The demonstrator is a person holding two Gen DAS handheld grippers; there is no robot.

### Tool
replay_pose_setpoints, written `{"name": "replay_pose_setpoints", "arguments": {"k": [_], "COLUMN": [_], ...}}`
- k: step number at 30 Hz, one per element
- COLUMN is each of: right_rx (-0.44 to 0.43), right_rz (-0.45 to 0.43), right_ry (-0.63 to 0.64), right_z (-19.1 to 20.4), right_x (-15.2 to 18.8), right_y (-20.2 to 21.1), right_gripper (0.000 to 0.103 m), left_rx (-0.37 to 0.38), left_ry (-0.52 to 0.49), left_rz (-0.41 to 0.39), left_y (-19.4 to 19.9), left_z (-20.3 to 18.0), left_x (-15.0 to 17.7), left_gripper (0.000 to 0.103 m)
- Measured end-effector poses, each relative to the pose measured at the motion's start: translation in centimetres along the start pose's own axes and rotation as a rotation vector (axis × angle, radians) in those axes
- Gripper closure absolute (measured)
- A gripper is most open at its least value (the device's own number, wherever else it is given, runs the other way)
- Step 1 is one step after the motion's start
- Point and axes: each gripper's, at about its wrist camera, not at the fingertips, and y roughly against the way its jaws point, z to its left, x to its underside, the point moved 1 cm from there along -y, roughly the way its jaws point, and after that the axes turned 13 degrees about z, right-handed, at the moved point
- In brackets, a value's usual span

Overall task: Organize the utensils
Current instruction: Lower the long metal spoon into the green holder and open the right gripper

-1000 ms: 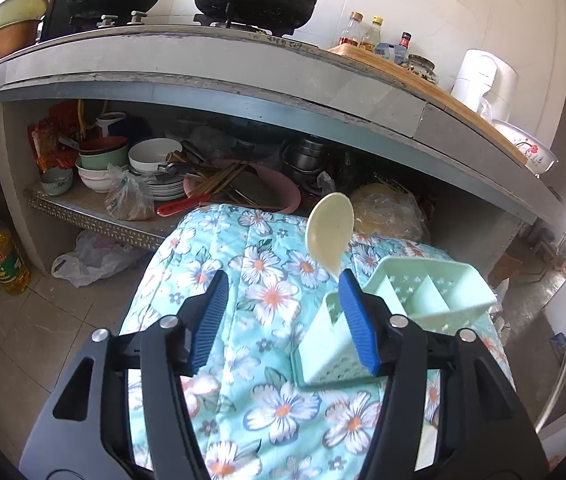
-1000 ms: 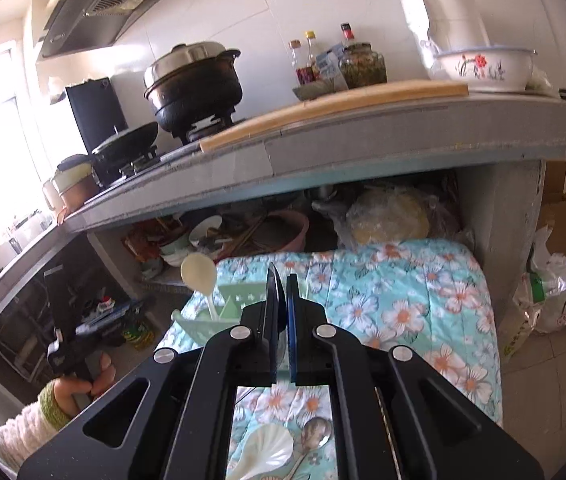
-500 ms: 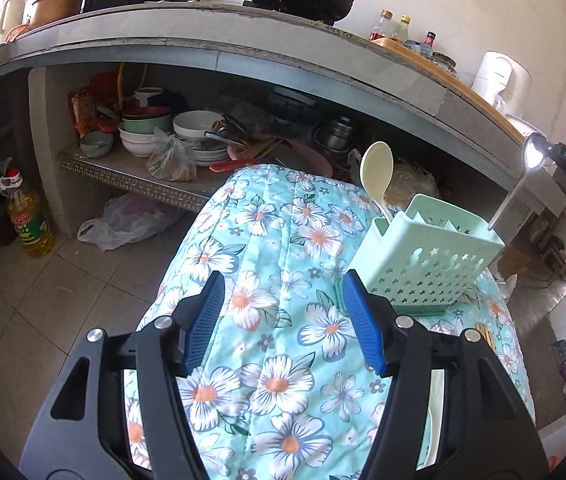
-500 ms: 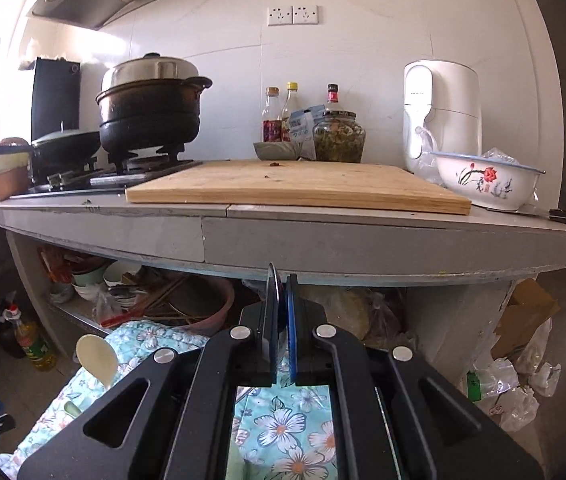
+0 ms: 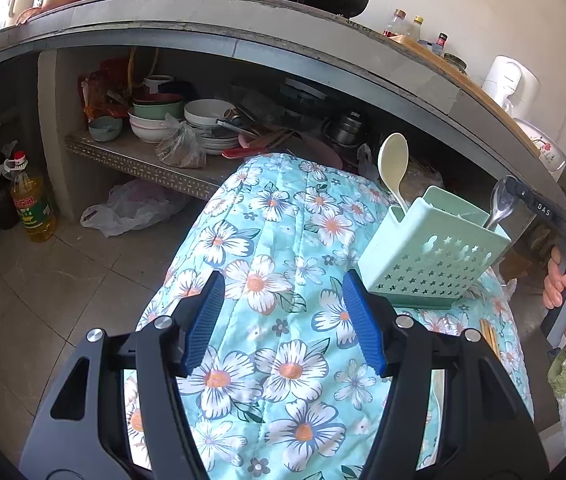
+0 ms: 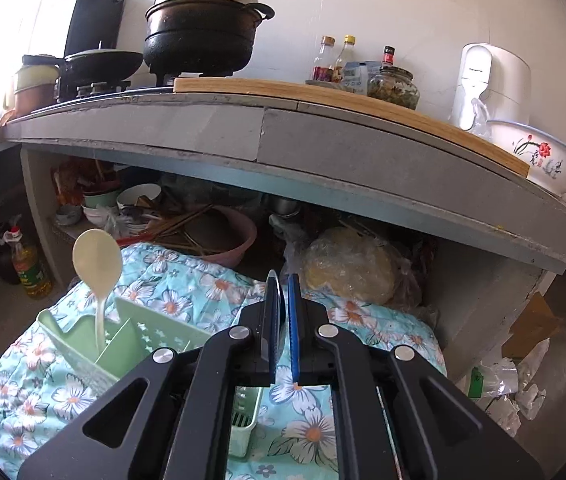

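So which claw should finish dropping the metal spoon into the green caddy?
Right: the right claw already grips the metal spoon over the green utensil caddy. The left claw is open, empty, short of it.

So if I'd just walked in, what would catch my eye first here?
Probably the floral quilt spread in front of the kitchen counter, with a mint-green utensil holder standing on it. A cream spoon sticks up from the holder's far end, and the right gripper is lowering a metal spoon into the other end. The left gripper hangs open over the quilt.
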Motion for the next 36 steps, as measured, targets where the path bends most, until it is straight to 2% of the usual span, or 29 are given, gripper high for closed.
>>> {"name": "replay_pose_setpoints", "arguments": {"k": [2, 4, 7, 9, 13, 15, 17, 19, 22, 25, 28, 30, 32, 34, 35, 36], "right_rx": [-0.025, -0.064, -0.177, -0.269, -0.370, -0.414, -0.430, -0.439, -0.454, -0.441, -0.411, -0.390, -0.365, -0.340, -0.330, -0.325], "right_rz": [0.016, 0.008, -0.015, -0.010, 0.008, 0.016, 0.017, 0.024, 0.052, 0.093, 0.128, 0.143, 0.161, 0.174, 0.182, 0.189], "right_ry": [-0.009, -0.033, -0.075, -0.092, -0.118, -0.131, -0.128, -0.138, -0.190, -0.251, -0.310, -0.350, -0.391, -0.428, -0.447, -0.465], "right_z": [-0.1, -0.3, -0.5, -0.2, 1.3, 2.0, 2.5, 2.6, 1.7, 0.1, -1.9, -3.3, -4.5, -5.6, -6.1, -6.6], "right_x": [0.0, -0.2, -1.3, -2.3, -3.5, -3.3, -2.3, -0.8, 2.0, 5.1, 7.9, 9.5, 11.0, 12.4, 13.1, 13.7], "right_y": [0.2, 0.8, 2.0, 2.4, 2.6, 2.9, 3.5, 4.2, 5.0, 5.8, 6.6, 7.1, 7.4, 7.5, 7.5, 7.3], "right_gripper": [0.087, 0.074, 0.066, 0.064, 0.063, 0.063, 0.063, 0.062, 0.062, 0.062, 0.062, 0.062, 0.062, 0.062, 0.062, 0.062], "left_rx": [0.006, 0.009, 0.015, 0.022, 0.047, 0.088, 0.167, 0.275, 0.386, 0.434, 0.390, 0.367, 0.336, 0.295, 0.263, 0.231], "left_ry": [0.001, 0.006, 0.012, 0.019, 0.020, 0.013, -0.003, -0.027, -0.087, -0.182, -0.293, -0.333, -0.358, -0.386, -0.403, -0.418], "left_rz": [0.002, 0.003, 0.003, 0.002, -0.004, -0.016, -0.017, -0.001, 0.026, 0.066, 0.098, 0.126, 0.158, 0.180, 0.185, 0.179], "left_y": [-0.1, -0.1, -0.1, -0.1, -0.1, -0.1, -0.3, -0.9, -2.6, -5.0, -7.3, -8.8, -10.2, -11.2, -11.5, -11.6], "left_z": [0.1, 0.2, 0.4, 0.6, 0.7, 0.5, 0.0, -0.7, -2.3, -4.3, -6.7, -8.0, -9.1, -10.0, -10.5, -10.8], "left_x": [0.1, 0.1, 0.2, 0.2, -0.4, -1.6, -3.4, -5.8, -9.3, -12.2, -14.3, -15.2, -15.9, -16.1, -16.1, -16.0], "left_gripper": [0.045, 0.045, 0.044, 0.044, 0.044, 0.044, 0.044, 0.038, 0.037, 0.036, 0.036, 0.037, 0.049, 0.071, 0.078, 0.092]}}
